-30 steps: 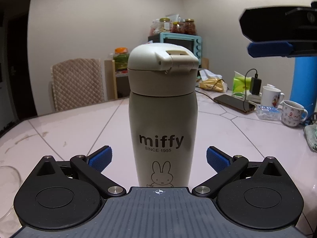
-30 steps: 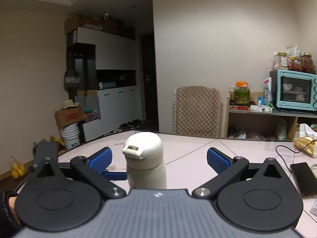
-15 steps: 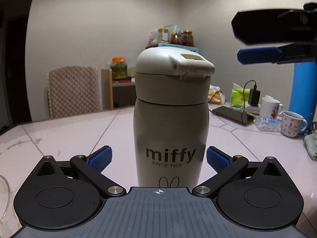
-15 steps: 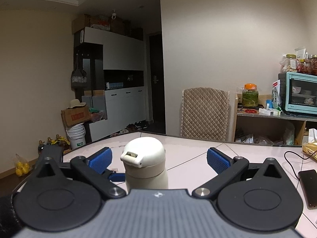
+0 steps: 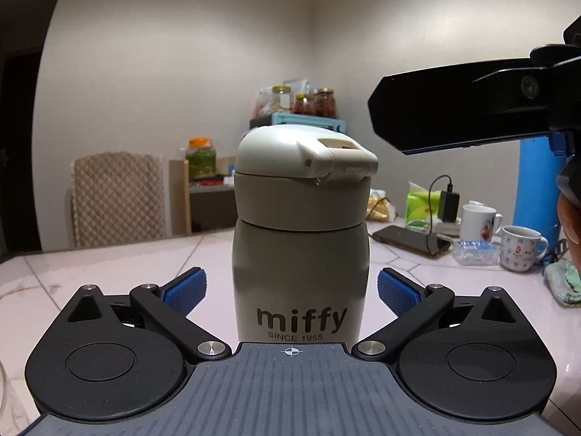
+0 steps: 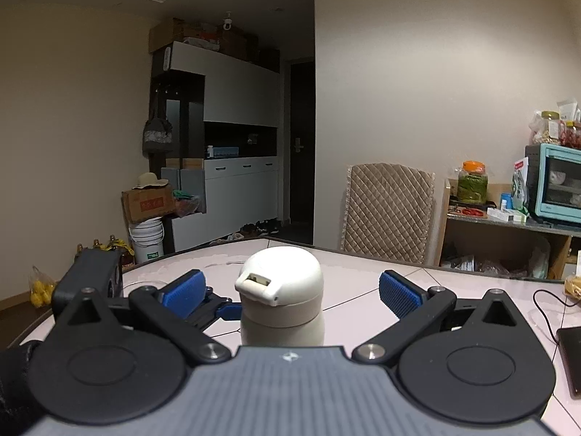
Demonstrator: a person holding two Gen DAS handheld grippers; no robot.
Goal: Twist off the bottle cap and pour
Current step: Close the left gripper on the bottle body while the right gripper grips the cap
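A cream "miffy" bottle (image 5: 301,272) stands upright on the pale tiled table (image 5: 109,265), its domed flip cap (image 5: 303,167) closed. My left gripper (image 5: 292,289) is open, its blue pads on either side of the bottle body without touching it. My right gripper (image 6: 290,290) is open and sits at cap height, with the cap (image 6: 281,287) between its blue pads. The right gripper also shows in the left wrist view (image 5: 472,116) to the upper right of the cap. The left gripper shows in the right wrist view (image 6: 203,305), left of the bottle.
Two mugs (image 5: 519,252), a phone (image 5: 410,241) with charger, a green tissue pack (image 5: 421,209) and a blue cylinder (image 5: 537,189) stand at the table's right. A quilted chair (image 5: 120,196) and a shelf with a teal oven (image 6: 555,189) are behind.
The left gripper has moved closer to the bottle, its pads now flanking the body. The right gripper has come nearer and level with the cap.
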